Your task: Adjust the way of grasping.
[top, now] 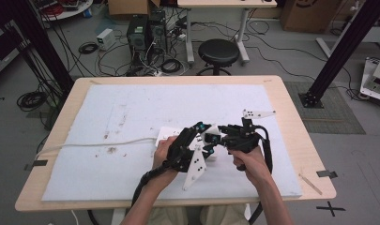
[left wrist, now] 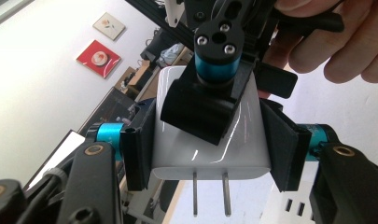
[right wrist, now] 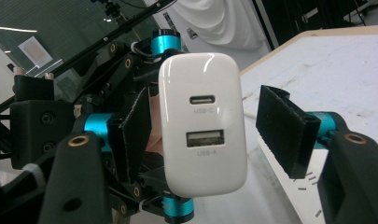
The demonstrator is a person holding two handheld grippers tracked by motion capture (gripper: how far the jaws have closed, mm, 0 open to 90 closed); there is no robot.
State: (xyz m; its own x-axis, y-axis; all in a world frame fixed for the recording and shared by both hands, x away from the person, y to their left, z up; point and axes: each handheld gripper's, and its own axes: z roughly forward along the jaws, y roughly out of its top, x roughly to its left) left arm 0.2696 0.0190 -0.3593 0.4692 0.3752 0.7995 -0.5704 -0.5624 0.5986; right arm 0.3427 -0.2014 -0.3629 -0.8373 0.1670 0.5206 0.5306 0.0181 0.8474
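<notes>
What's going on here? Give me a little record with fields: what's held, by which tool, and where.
Held thing: white charger, with one USB-C and one USB-A port
Prongs: two metal prongs at its other end
Left tool: shut on the charger's sides
Right tool: jaws either side of the charger, one pad clear of it
Place: above the white mat on the wooden table

Bright, even light; slight softness
</notes>
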